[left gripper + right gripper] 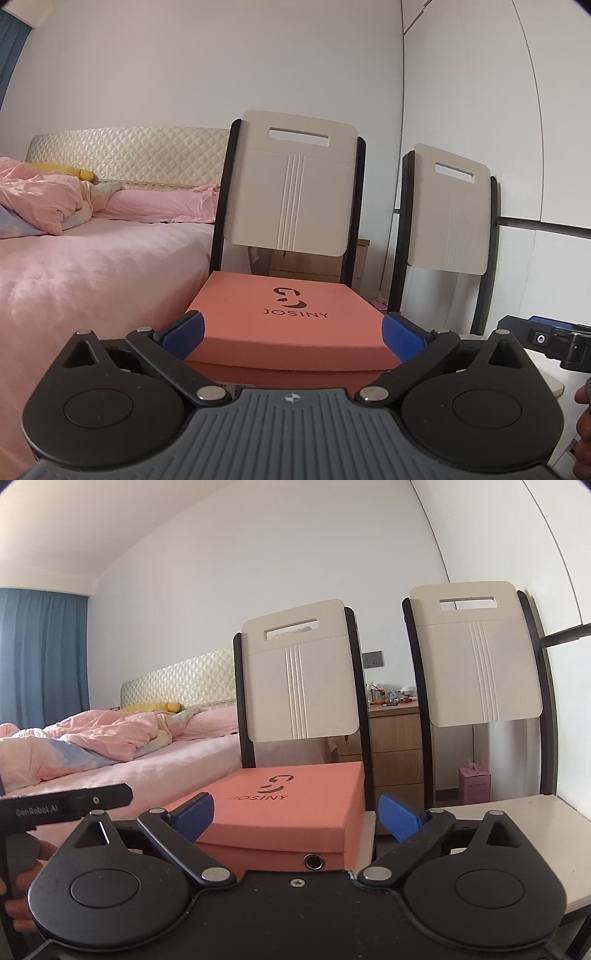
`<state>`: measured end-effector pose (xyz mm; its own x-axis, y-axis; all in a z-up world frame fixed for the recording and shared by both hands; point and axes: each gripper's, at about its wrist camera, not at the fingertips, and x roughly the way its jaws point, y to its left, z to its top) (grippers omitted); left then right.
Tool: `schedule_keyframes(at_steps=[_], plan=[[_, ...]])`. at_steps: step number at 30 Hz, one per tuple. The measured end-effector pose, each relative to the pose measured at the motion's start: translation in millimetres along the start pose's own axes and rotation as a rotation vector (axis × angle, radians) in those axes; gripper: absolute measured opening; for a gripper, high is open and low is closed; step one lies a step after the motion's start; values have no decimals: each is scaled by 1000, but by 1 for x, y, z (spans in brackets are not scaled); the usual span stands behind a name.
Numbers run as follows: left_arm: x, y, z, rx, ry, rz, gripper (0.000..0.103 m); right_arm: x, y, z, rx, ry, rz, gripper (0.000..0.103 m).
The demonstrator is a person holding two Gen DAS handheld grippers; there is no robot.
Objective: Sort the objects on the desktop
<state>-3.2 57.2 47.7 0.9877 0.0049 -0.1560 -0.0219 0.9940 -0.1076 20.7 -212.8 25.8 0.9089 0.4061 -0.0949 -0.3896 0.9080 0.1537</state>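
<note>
Salmon shoebox [288, 321] | lid closed; contents hidden | on chair [291, 184]

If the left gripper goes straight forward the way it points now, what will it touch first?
Most likely the orange shoe box. The left gripper has its jaws open on either side of the box's near end. The chair back is behind it. Exact depth is unclear.

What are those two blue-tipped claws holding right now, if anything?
Nothing. The left gripper and the right gripper are both open, their blue fingers apart near the orange box, without gripping it.
</note>
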Motion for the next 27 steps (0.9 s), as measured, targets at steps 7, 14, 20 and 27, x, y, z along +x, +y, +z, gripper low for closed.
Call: schedule_keyframes(at_steps=[7, 14, 20, 27], plan=[[4, 7, -7, 2, 0, 53, 103, -3, 5, -9, -1, 3, -31, 102], [0, 5, -17, 66, -12, 61, 103, -4, 9, -16, -15, 11, -64, 102], [-5, 9, -20, 48, -29, 59, 103, -5, 8, -20, -19, 17, -99, 102], [-6, 12, -19, 37, -28, 59, 103, -3, 9, -22, -21, 30, -104, 102]])
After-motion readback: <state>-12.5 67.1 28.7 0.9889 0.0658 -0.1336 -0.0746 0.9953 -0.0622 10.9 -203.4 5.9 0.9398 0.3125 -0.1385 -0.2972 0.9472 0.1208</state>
